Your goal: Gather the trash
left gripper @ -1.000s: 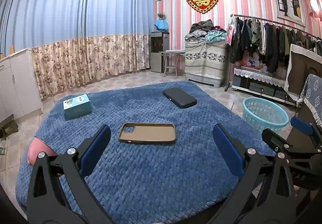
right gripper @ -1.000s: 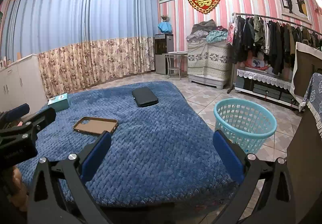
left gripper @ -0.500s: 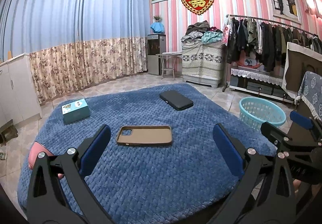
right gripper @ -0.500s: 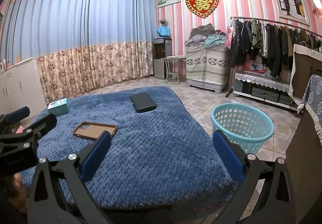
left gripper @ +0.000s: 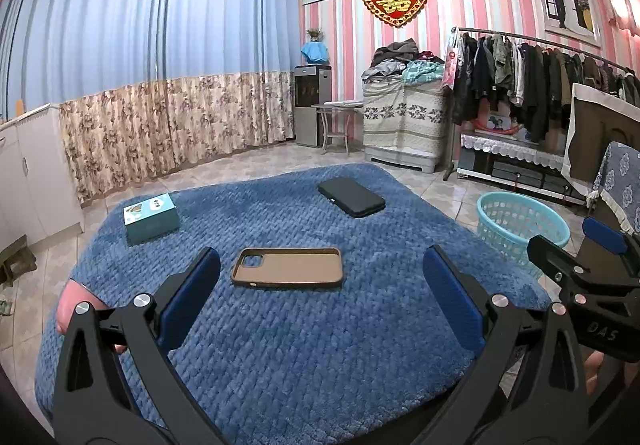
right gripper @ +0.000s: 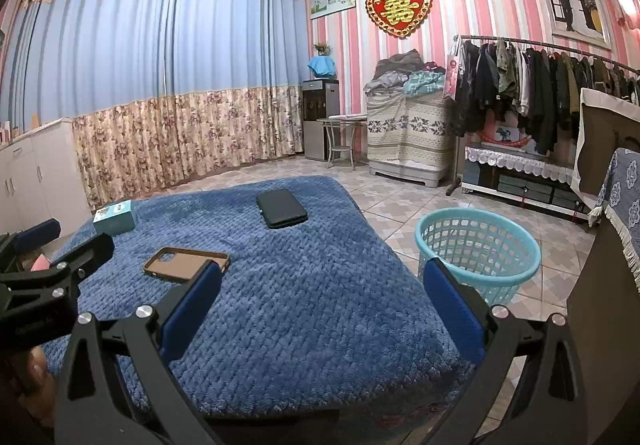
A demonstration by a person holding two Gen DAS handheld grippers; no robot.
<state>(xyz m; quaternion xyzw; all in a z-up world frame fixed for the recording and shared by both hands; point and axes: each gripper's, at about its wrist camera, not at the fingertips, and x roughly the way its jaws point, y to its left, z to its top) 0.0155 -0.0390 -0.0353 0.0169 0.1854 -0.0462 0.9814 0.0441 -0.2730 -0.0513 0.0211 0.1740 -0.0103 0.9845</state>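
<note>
Near the blanket's front edge, the brown phone case lies crosswise dead ahead of the left gripper, probably nearer than the right gripper, both spread wide, empty.

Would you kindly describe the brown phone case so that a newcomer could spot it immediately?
Find the blue blanket. Three items lie on it: a teal box, a black case, and the brown phone case nearest the camera. It alone is tan, open side up, with a camera cutout at one end.
</note>
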